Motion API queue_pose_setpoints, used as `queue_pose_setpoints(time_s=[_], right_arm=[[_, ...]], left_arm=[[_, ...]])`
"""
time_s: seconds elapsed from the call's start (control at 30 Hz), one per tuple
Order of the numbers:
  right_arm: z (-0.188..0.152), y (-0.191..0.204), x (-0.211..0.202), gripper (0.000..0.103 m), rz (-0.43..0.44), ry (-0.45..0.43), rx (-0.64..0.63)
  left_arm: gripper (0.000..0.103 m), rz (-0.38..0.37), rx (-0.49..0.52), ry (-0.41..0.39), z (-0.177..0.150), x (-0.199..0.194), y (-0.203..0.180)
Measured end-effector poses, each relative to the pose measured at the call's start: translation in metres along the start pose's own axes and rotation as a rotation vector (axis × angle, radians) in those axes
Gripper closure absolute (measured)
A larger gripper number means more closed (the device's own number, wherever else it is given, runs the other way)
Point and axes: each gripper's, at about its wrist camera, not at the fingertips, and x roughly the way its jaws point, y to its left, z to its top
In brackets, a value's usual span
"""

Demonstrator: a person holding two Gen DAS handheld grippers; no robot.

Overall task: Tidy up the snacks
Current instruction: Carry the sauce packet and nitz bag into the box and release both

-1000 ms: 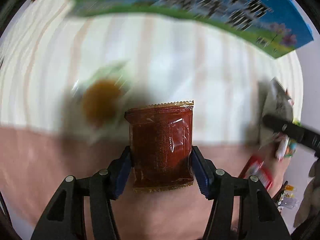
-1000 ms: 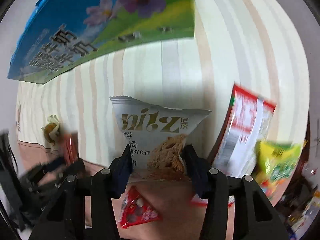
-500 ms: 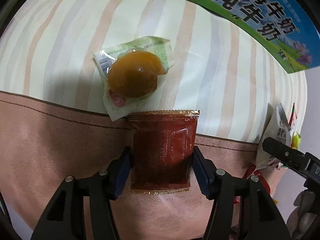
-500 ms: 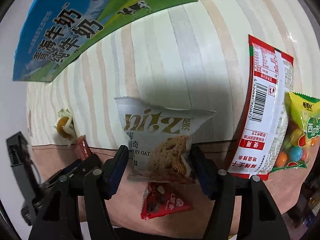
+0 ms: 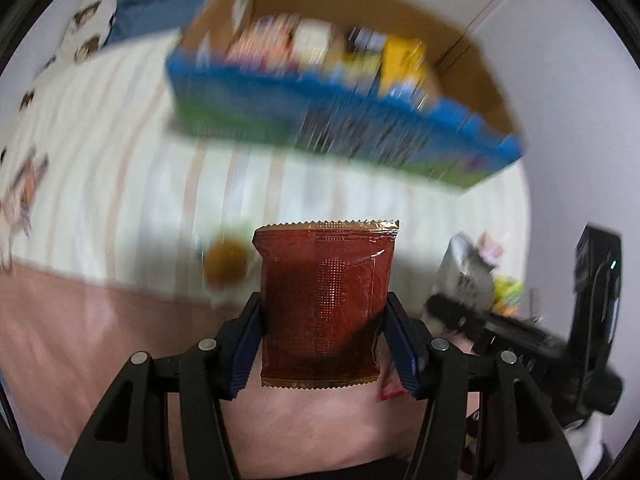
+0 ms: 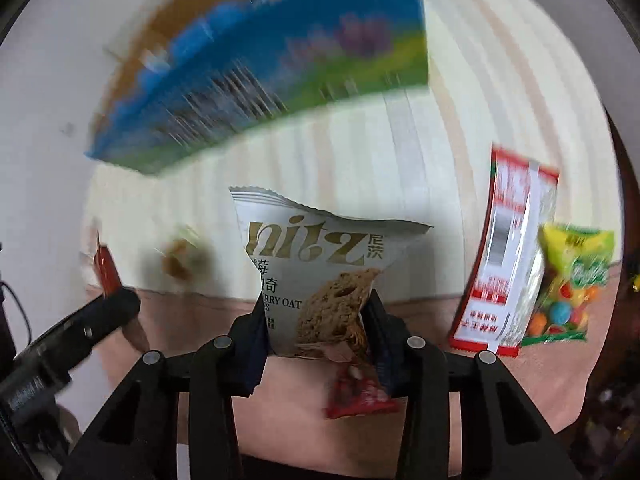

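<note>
My left gripper [image 5: 324,344] is shut on a dark red foil packet [image 5: 324,300] and holds it up above the bed. My right gripper [image 6: 316,340] is shut on a white oat cookie bag [image 6: 316,268], also held up. A blue and green cardboard box [image 5: 332,120] with several snacks inside stands ahead on the striped sheet; it also shows in the right wrist view [image 6: 272,64]. A wrapped orange jelly snack [image 5: 226,266] lies on the sheet just left of the red packet. The right gripper shows at the right of the left wrist view [image 5: 460,312].
A red and white packet [image 6: 508,256] and a green candy bag [image 6: 568,280] lie at the right on the bed. A small red packet [image 6: 360,396] lies below the right gripper. A pink blanket [image 5: 80,332] covers the near edge. A patterned pillow [image 5: 84,36] lies far left.
Both grippers have tilted up with their packets still held. The box's open top and its contents have come into view. The jelly snack now appears lower and to the left.
</note>
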Motion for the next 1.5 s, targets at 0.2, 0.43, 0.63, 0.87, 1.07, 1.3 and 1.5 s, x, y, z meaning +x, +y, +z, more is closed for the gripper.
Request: queue_pose_setpoints(time_s=[0.2, 0.43, 0.63, 0.87, 1.07, 1.3, 1.5], right_arm=[[0.056, 0.023, -0.076, 0.057, 0.09, -0.153, -0.024], [0.164, 0.038, -0.106, 0.057, -0.035, -0.24, -0.088], [0.244, 0.038, -0.077, 0.057, -0.135, -0.195, -0.079], [0.283, 0.031, -0.04, 0.057, -0.17, -0.15, -0.038], [0.303, 0.023, -0.004, 0.045, -0.253, -0.089, -0.049], [0.298, 0.026, 0.002, 0.011, -0.25, -0.071, -0.065], [0.293, 0.024, -0.004, 0.01, -0.248, -0.07, -0.065]], left_arm=[[0.048, -0.045, 0.06, -0.108, 0.095, -0.04, -0.019], [0.048, -0.01, 0.135, -0.067, 0.207, -0.015, -0.039], [0.048, 0.031, 0.126, 0.065, 0.274, 0.051, -0.036], [0.048, 0.049, 0.102, 0.152, 0.31, 0.105, -0.031], [0.027, 0.016, 0.111, 0.238, 0.316, 0.129, -0.032], [0.015, 0.075, 0.105, 0.2, 0.314, 0.14, -0.019], [0.012, 0.062, 0.111, 0.2, 0.305, 0.131, -0.019]])
